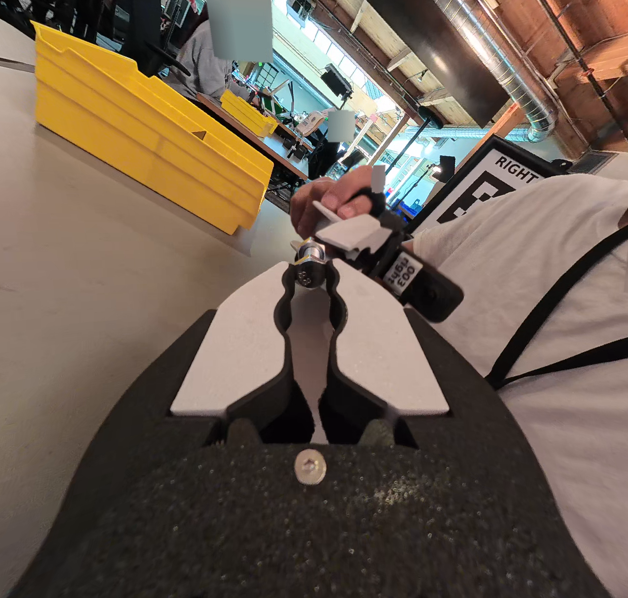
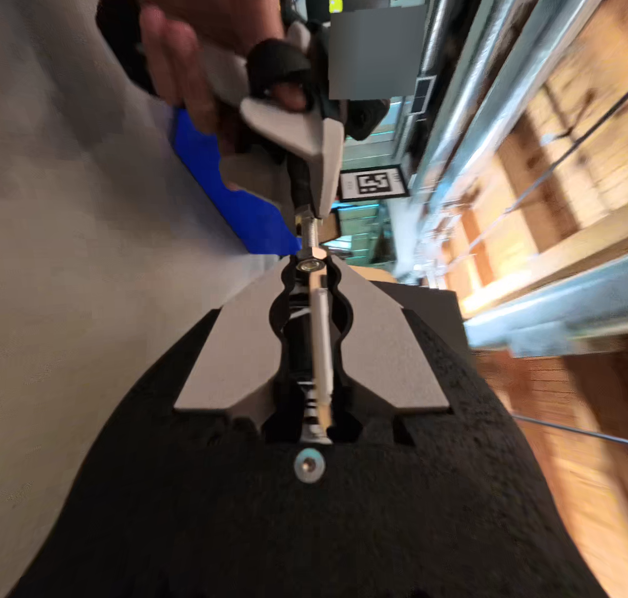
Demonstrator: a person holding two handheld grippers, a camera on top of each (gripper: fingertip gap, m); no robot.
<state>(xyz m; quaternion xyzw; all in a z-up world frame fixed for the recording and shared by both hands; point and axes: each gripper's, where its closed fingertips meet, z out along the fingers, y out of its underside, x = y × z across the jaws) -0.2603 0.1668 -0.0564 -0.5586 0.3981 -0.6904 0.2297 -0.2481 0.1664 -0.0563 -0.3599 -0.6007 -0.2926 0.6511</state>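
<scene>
The left gripper (image 1: 308, 277) was clamped on the head of a steel bolt (image 1: 307, 276), its pads pressed to either side. The right gripper (image 2: 311, 265) was closed on a hex nut (image 2: 310, 264) sitting on the same bolt's threaded shank (image 2: 310, 233). Both were held above the pale table (image 1: 85, 276), near a yellow bin (image 1: 142, 123). The two parts were seen already mated; a turning of nut against bolt appeared to be in hand.
</scene>
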